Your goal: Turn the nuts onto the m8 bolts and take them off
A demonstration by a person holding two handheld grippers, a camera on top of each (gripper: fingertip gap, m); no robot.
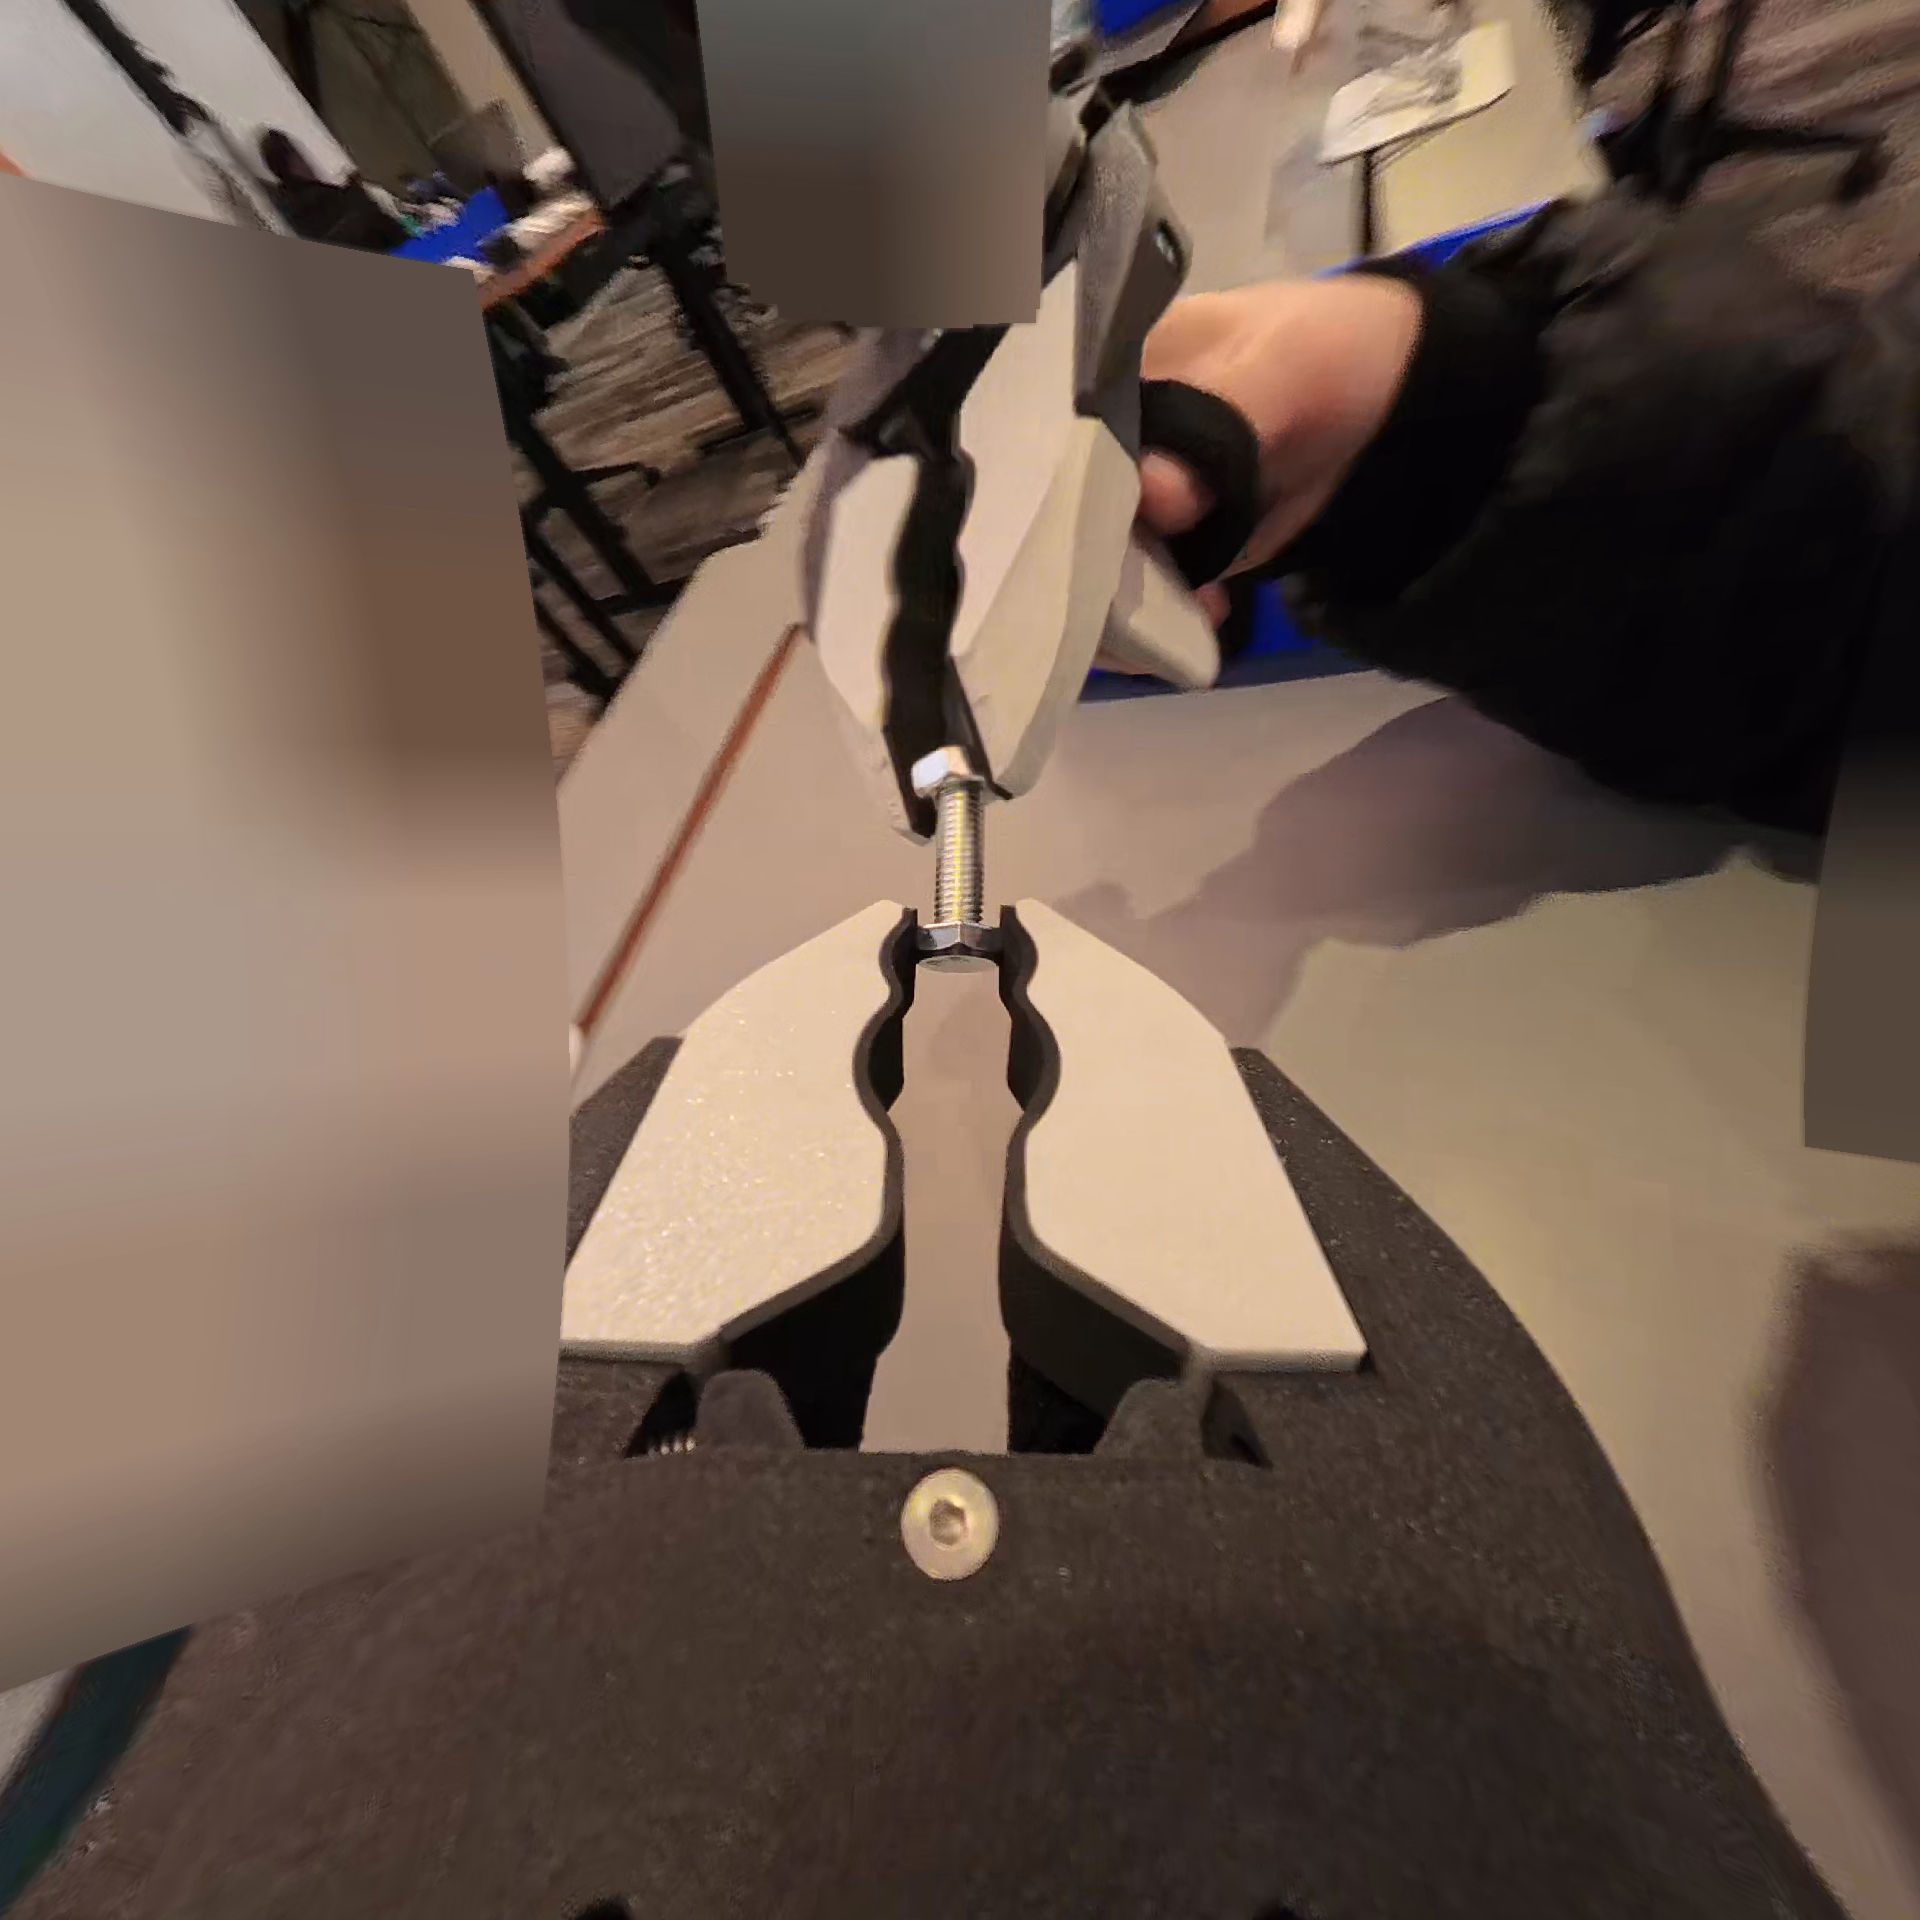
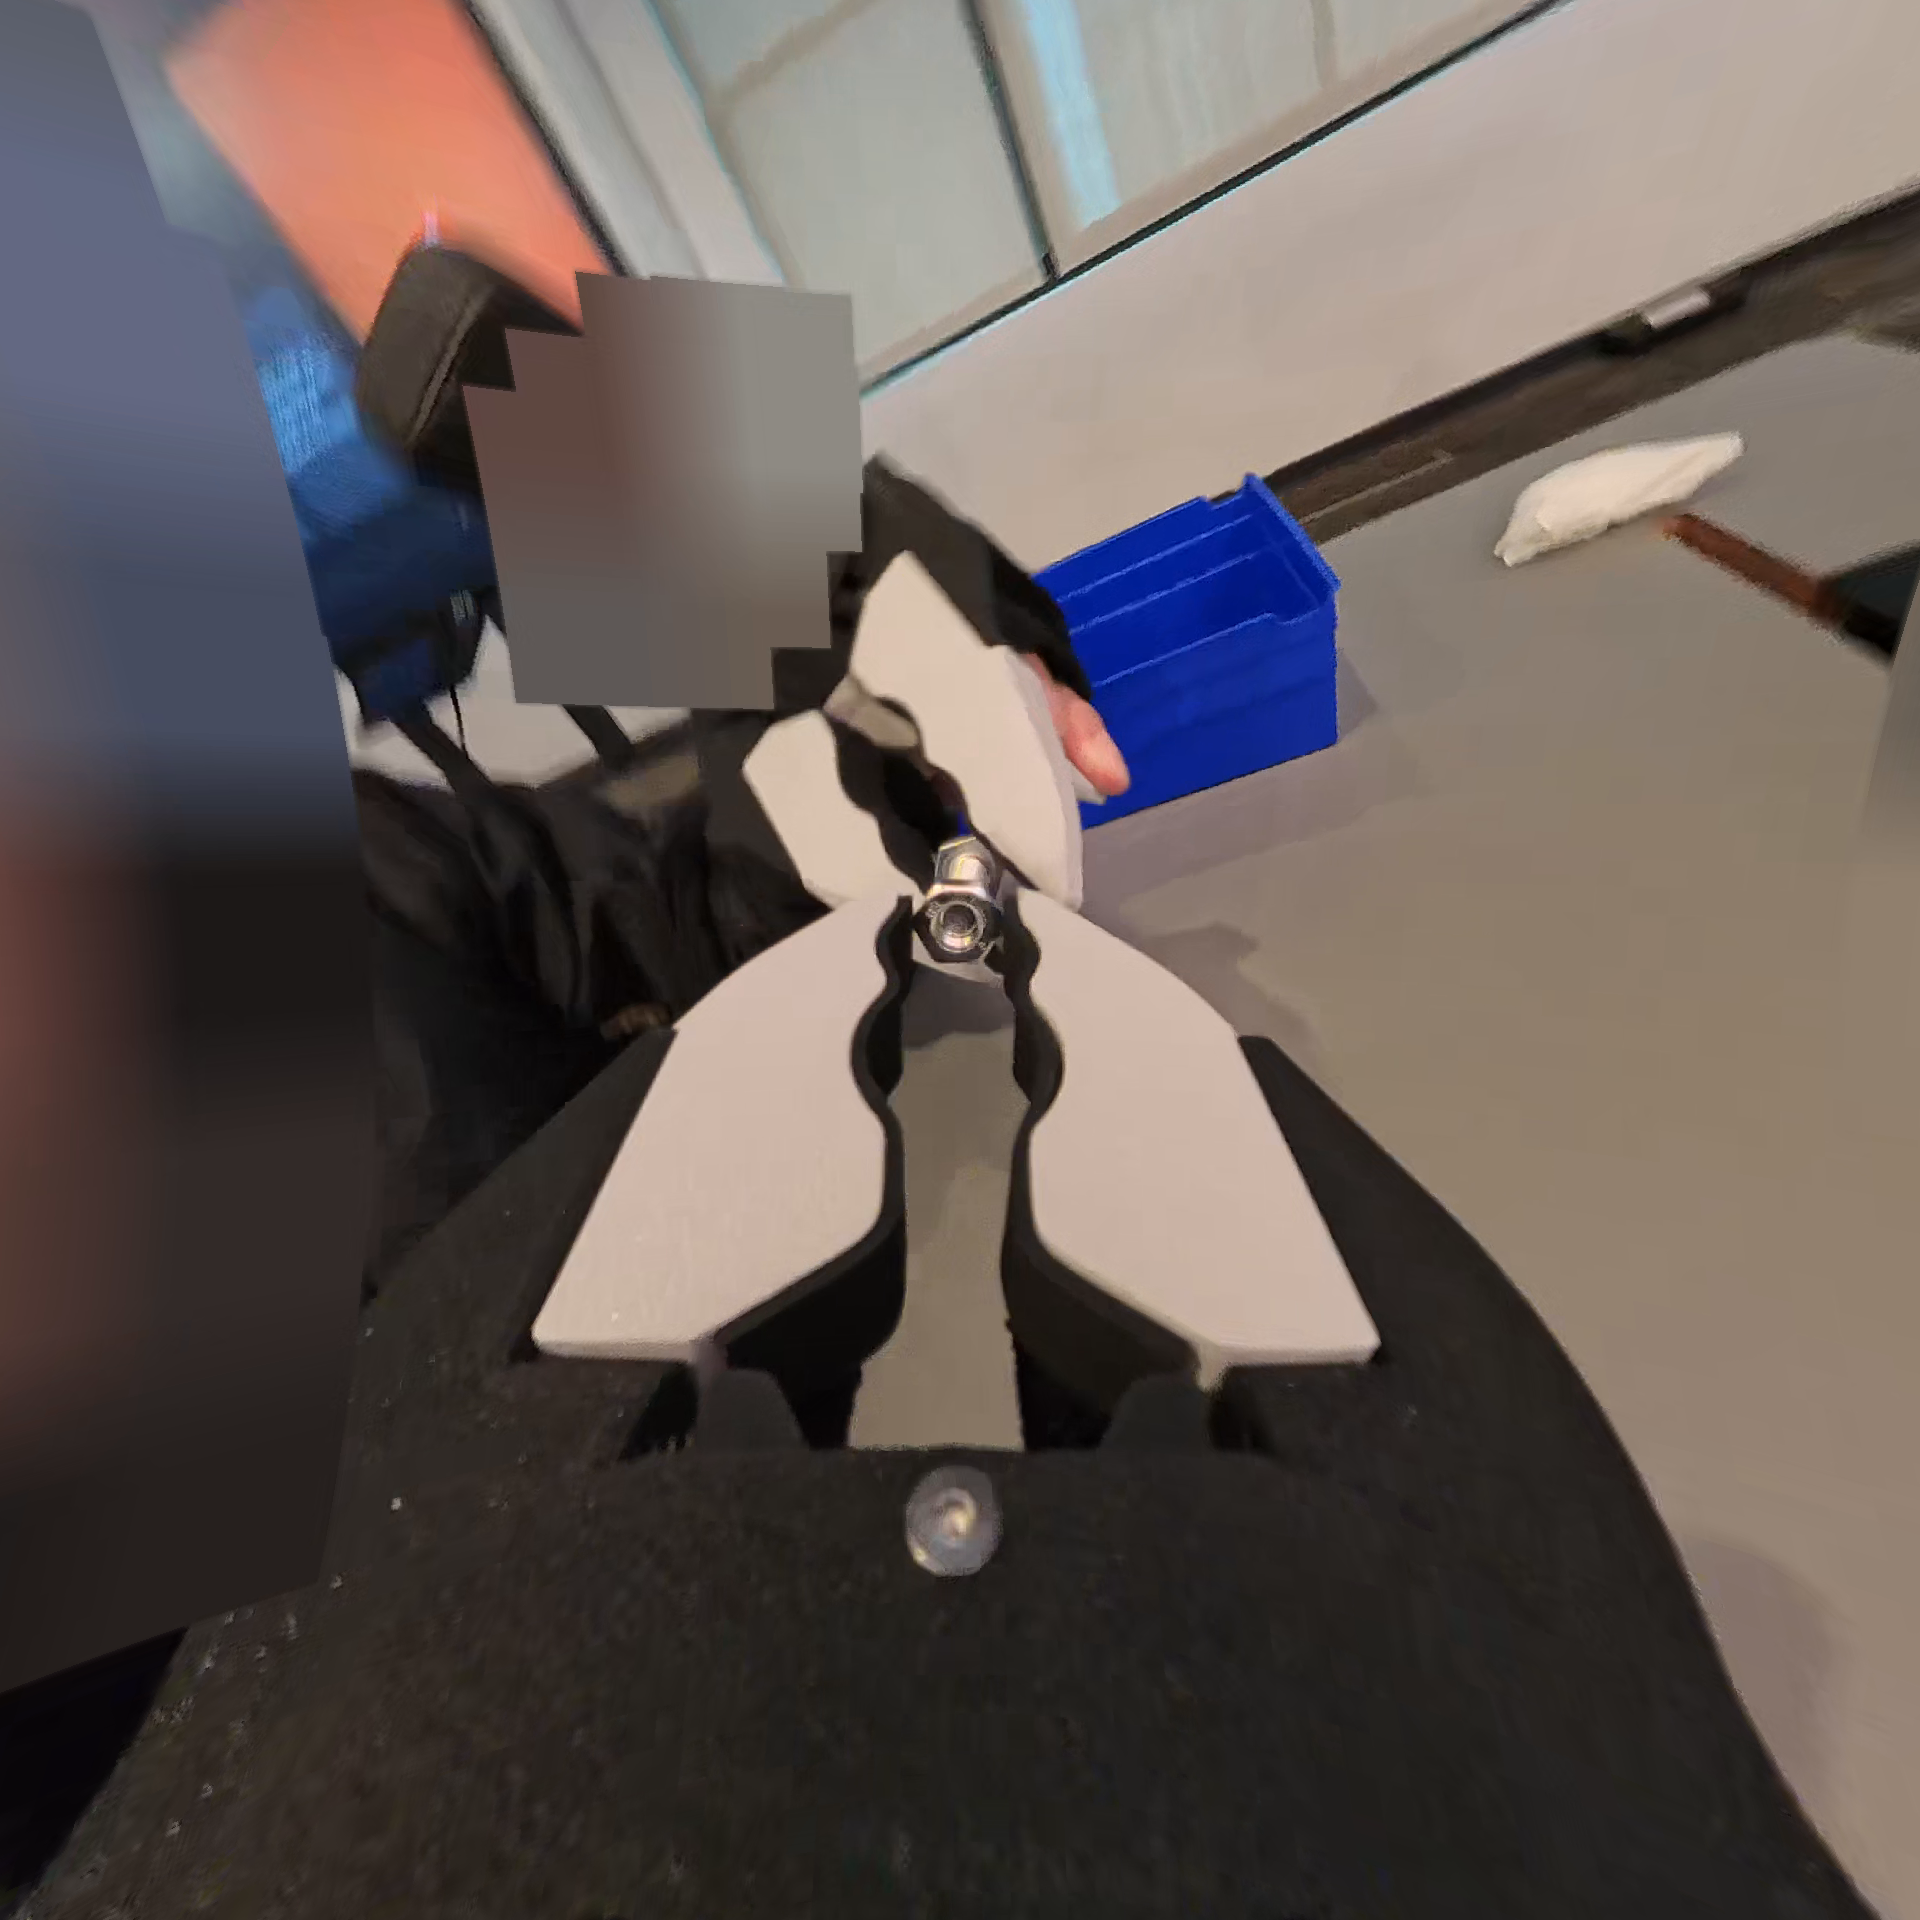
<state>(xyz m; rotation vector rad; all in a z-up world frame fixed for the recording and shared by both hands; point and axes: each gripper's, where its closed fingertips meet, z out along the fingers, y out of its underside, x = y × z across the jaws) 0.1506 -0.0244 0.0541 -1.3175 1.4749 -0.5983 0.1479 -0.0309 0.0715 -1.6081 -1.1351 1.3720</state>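
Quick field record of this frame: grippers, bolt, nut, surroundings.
left gripper: shut on the bolt head, a pad on each side
right gripper: shut on the nut
bolt: silver, threaded, held in the air between both grippers, off the table
nut: silver hex, at the far end of the thread from the head
table: grey
bin: blue, on the table behind the left gripper
bag: small, white, lying further back on the table
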